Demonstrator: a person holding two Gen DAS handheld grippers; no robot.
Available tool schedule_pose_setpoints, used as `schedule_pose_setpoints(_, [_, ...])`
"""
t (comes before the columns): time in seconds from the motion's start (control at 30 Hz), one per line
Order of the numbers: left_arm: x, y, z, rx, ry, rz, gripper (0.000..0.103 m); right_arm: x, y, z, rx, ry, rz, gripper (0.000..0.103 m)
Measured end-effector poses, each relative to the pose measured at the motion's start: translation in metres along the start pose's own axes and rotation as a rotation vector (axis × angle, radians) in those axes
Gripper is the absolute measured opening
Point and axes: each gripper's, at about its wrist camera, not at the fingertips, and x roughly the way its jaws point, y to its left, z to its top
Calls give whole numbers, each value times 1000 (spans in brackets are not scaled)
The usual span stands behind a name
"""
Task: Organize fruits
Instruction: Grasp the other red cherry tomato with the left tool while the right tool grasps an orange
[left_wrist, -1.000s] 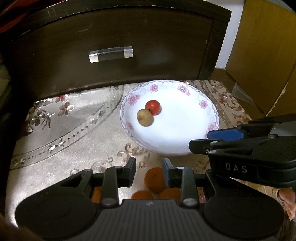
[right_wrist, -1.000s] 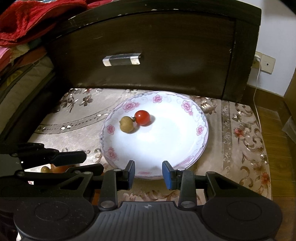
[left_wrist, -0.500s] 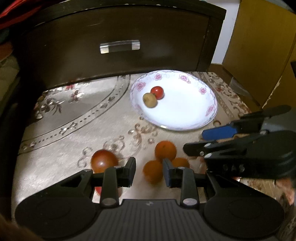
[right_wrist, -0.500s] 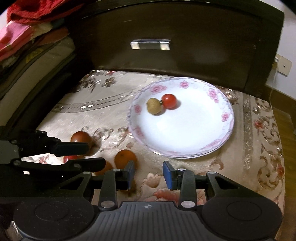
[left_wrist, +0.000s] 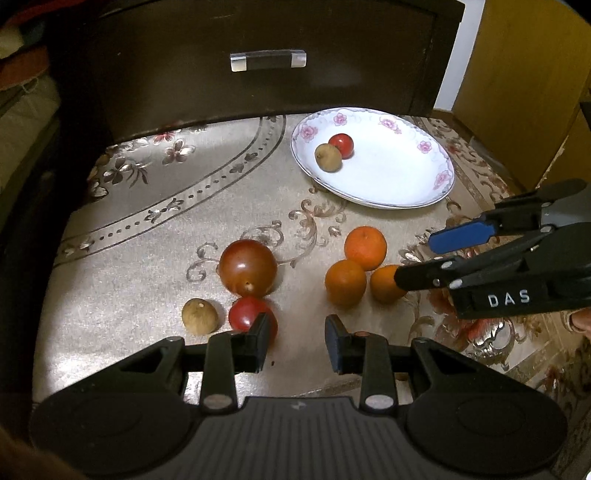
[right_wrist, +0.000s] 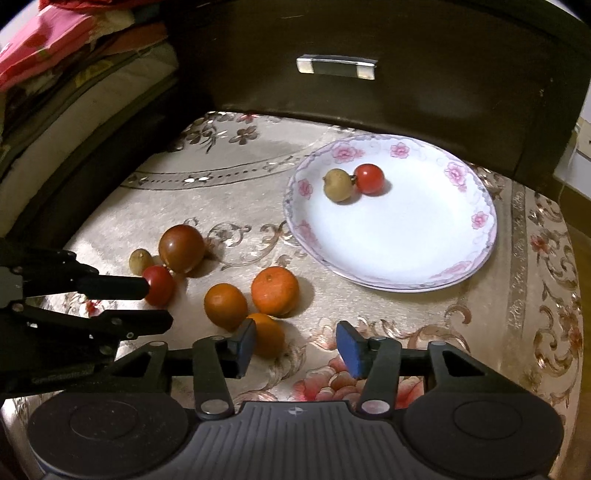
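A white floral plate (left_wrist: 388, 184) (right_wrist: 406, 251) holds a small red tomato (left_wrist: 341, 144) (right_wrist: 369, 178) and a tan longan (left_wrist: 327, 157) (right_wrist: 337, 184). On the cloth in front lie three oranges (left_wrist: 365, 242) (right_wrist: 274, 291), a big dark tomato (left_wrist: 248, 267) (right_wrist: 181, 248), a small red tomato (left_wrist: 248, 314) (right_wrist: 159, 284) and a second longan (left_wrist: 200, 316) (right_wrist: 139, 260). My left gripper (left_wrist: 297, 341) is open and empty, just before the small red tomato. My right gripper (right_wrist: 295, 345) is open and empty, its left finger by the nearest orange (right_wrist: 267, 334).
A dark wooden drawer front with a clear handle (left_wrist: 268, 60) (right_wrist: 337, 67) stands behind the plate. The patterned cloth (left_wrist: 147, 229) covers a stool top. Folded bedding (right_wrist: 74, 74) lies at the left. A yellow wooden panel (left_wrist: 524, 74) stands at the right.
Both grippers have pulled back and up from the plate, so the loose fruits on the cloth came into view. Both stay open and empty.
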Motion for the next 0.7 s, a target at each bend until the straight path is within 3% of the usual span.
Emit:
schedule_pose_setpoints(0.53, [4, 18, -3, -29, 1, 36, 40, 6, 13, -3, -59, 43, 47, 46])
schedule_pose_setpoints(0.7, [13, 17, -4, -21, 0, 63, 46, 11, 18, -6, -68, 60, 57, 45])
